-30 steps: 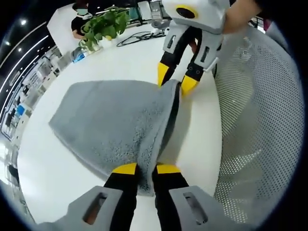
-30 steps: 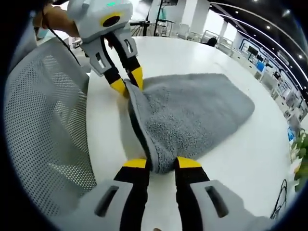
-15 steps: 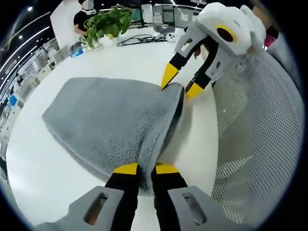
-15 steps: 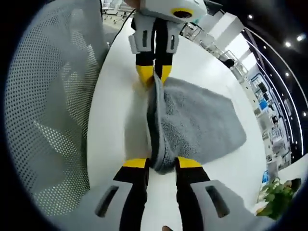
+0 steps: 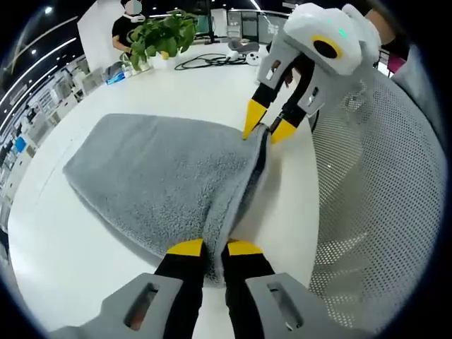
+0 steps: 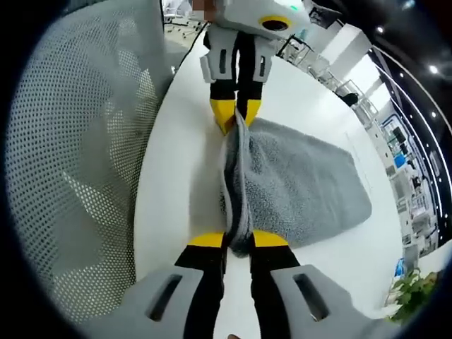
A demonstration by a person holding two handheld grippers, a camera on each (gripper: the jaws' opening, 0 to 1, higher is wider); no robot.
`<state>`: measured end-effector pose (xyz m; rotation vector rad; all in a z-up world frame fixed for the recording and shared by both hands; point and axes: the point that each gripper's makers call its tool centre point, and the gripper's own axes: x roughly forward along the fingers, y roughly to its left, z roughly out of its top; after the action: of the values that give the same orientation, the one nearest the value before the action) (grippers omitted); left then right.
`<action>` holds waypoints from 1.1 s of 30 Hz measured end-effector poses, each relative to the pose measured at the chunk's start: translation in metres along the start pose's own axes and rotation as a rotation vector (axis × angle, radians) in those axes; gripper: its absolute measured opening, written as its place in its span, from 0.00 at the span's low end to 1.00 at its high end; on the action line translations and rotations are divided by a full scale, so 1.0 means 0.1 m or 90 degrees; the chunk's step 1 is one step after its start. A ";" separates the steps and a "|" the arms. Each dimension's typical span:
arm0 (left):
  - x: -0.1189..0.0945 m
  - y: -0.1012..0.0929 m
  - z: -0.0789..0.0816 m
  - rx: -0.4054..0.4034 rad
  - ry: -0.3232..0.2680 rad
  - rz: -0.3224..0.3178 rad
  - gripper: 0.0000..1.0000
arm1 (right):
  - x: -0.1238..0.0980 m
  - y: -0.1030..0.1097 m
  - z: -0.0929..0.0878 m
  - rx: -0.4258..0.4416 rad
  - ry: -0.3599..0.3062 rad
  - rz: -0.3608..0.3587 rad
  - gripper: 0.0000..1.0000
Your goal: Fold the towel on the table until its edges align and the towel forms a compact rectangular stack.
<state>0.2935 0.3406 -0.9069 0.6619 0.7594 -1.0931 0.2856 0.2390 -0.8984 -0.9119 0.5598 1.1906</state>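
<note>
A grey towel [image 5: 155,176] lies on the white table [image 5: 63,240], its near edge lifted into a ridge. My left gripper [image 5: 215,248] is shut on one corner of that edge. In the left gripper view the right gripper [image 5: 268,128] pinches the far corner of the same edge. In the right gripper view the towel [image 6: 296,187] spreads to the right; my right gripper [image 6: 239,240] is shut on its corner and the left gripper [image 6: 236,111] grips the far corner.
A white mesh chair back [image 5: 381,191] stands close along the table edge, seen also as the mesh chair [image 6: 78,162] in the right gripper view. A potted plant [image 5: 159,35], cables [image 5: 212,55] and a person sit at the table's far side.
Both grippers keep their hold on the towel edge. The right gripper's jaws have closed tighter on the cloth, and the lifted edge is stretched straighter between the two grippers.
</note>
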 end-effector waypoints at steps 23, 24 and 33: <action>-0.27 0.07 0.20 0.051 -0.011 0.026 0.09 | -0.25 -0.13 0.17 0.146 -0.067 0.046 0.09; -0.28 0.07 0.21 0.053 -0.013 0.025 0.09 | -0.26 -0.13 0.17 0.139 -0.064 0.049 0.09; -0.48 0.06 0.31 0.088 -0.018 0.049 0.08 | -0.40 -0.12 0.28 0.135 -0.076 0.055 0.09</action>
<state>0.2929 0.3427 -0.8496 0.7849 0.6337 -1.0890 0.2825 0.2394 -0.8482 -0.6369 0.6213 1.2290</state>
